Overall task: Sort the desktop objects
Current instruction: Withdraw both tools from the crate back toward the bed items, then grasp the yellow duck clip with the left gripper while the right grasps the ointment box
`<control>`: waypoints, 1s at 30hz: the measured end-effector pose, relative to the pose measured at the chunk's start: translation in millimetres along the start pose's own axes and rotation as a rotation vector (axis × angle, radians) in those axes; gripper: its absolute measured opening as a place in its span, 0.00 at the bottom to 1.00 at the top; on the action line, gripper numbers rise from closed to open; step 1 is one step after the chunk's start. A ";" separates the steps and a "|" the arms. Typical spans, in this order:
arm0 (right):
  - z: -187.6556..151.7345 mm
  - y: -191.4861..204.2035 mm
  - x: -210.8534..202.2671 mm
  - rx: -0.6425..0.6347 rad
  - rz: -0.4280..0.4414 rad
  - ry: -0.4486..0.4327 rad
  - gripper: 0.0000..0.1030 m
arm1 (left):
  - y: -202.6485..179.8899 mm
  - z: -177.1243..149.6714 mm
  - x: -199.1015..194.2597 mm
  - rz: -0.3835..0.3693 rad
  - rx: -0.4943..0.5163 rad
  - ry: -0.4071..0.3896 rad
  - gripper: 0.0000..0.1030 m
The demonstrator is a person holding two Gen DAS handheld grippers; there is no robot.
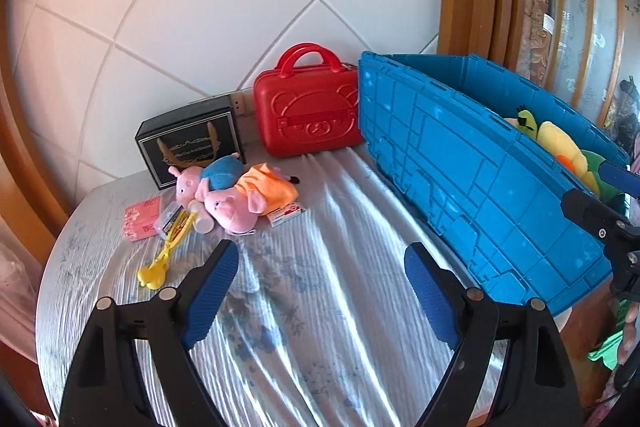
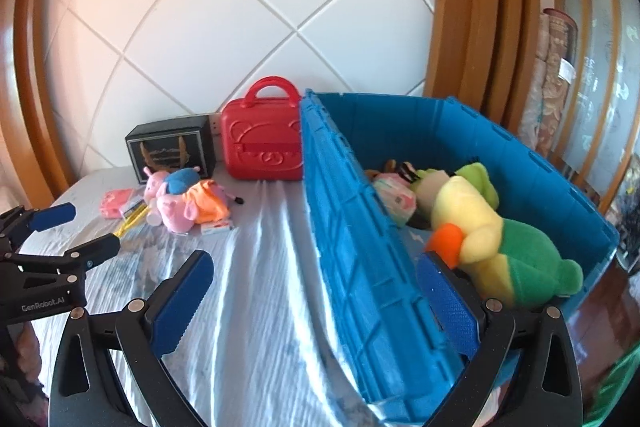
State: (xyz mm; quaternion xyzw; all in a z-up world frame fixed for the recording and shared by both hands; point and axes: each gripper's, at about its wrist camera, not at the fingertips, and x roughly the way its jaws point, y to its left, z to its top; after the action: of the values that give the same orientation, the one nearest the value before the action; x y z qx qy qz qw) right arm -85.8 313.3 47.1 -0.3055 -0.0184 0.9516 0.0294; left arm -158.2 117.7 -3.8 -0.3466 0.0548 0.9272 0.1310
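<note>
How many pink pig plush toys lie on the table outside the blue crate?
2: the pig in blue before the black box, and the pig in orange beside it, touching. Others may be hidden behind.

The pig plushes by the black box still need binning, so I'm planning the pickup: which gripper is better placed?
Left. The left gripper is open over the cloth facing the pig plushes, while the right gripper straddles the blue crate wall.
</note>
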 end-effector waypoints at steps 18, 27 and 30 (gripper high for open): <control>27.4 103.4 106.3 -0.167 0.178 0.083 1.00 | 108.4 -0.8 73.8 0.121 -0.184 0.104 0.83; 38.8 125.3 206.1 -0.180 0.208 0.201 1.00 | 195.8 -24.9 143.6 0.220 -0.287 0.238 0.83; 39.1 136.3 242.5 -0.185 0.214 0.243 1.00 | 225.1 -41.2 167.1 0.251 -0.320 0.295 0.83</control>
State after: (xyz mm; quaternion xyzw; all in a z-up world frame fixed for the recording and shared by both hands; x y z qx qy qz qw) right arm -311.5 192.9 -69.1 -0.4197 -0.0694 0.8997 -0.0980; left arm -316.8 -72.0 -142.2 -0.4850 -0.0317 0.8724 -0.0513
